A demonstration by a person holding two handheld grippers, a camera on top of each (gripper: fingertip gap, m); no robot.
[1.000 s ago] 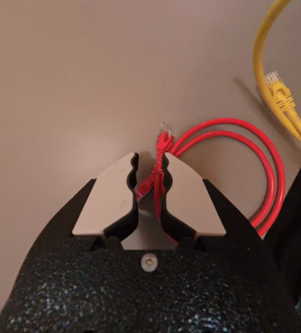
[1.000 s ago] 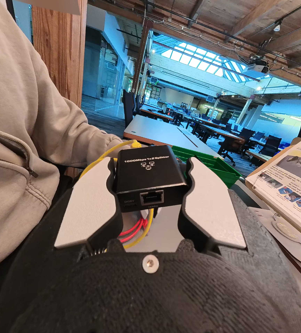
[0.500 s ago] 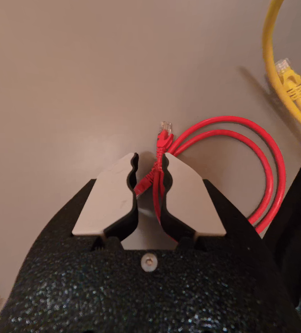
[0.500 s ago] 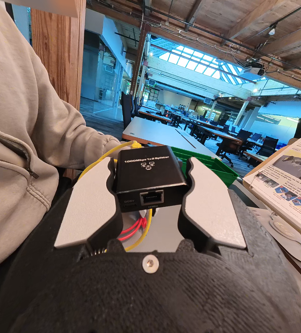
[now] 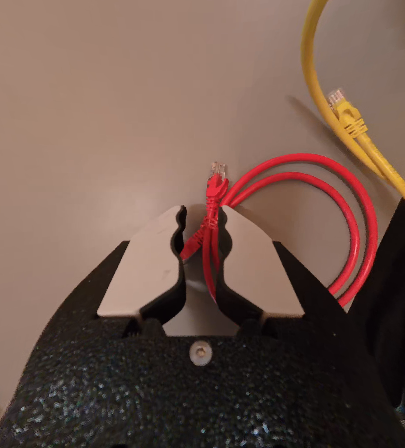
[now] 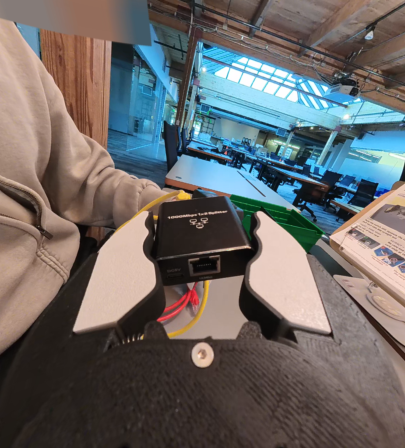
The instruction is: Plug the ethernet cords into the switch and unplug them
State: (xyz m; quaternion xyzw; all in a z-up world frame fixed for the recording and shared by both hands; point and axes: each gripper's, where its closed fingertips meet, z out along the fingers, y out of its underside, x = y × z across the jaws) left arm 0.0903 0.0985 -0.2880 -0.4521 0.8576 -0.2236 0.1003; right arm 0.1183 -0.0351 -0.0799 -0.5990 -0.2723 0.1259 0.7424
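Between the right gripper's (image 6: 201, 244) fingers sits the black switch (image 6: 200, 236), clamped; below it, the left gripper (image 5: 202, 219), narrowly parted, straddles the red cord (image 5: 349, 203) beside the yellow cord (image 5: 317, 101).

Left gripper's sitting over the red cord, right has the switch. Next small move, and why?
Probably close the left gripper on the red cord just behind its plug. Its jaws stand slightly apart with the boot against only one finger, so the cord looks ungripped. The right gripper already clamps the switch, whose near port faces the camera empty, while the yellow cord meets its far end.
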